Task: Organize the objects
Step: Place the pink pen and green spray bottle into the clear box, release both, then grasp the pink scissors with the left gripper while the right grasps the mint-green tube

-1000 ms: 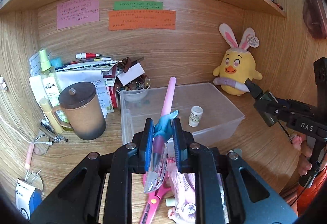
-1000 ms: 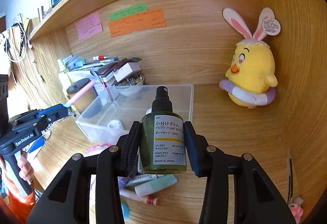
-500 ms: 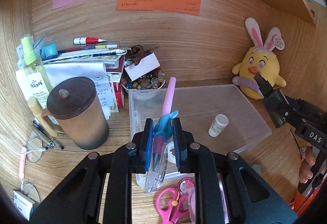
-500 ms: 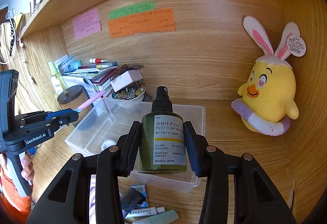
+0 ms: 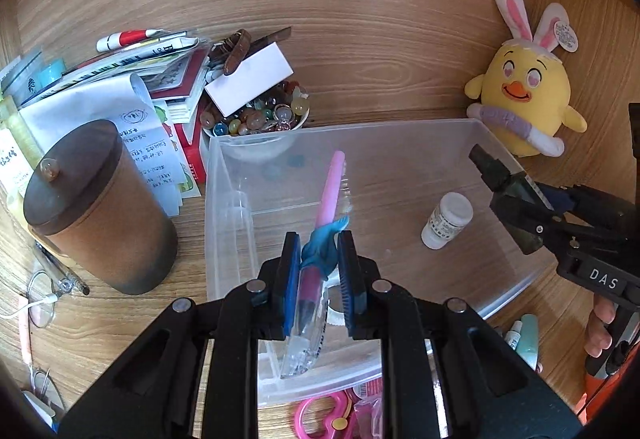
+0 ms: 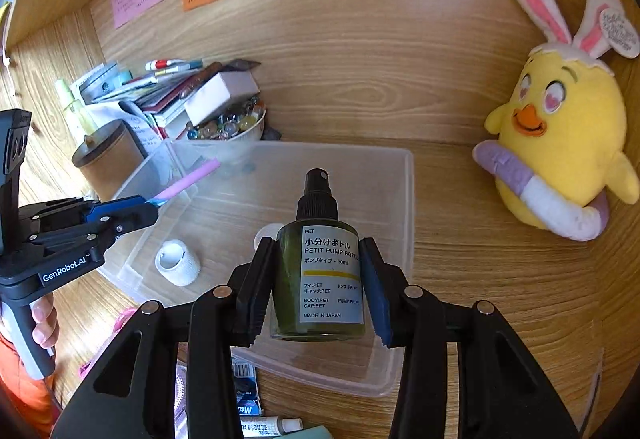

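Observation:
My left gripper is shut on a pink brush with a teal piece, partly in a clear wrapper. It hangs over the near left part of a clear plastic bin. In the bin stand a small white bottle and a white tape roll. My right gripper is shut on a dark green pump bottle with a black spray head, held upright above the bin's front half. Each gripper shows in the other's view: the right gripper and the left gripper, which holds the pink brush.
A brown lidded mug stands left of the bin, with stacked papers and a bowl of beads behind. A yellow plush chick sits at the back right. Pink scissors, tubes and packets lie in front of the bin.
Both grippers have moved forward and down toward the bin and now hang over it, tilted further downward. Each keeps its hold on its object.

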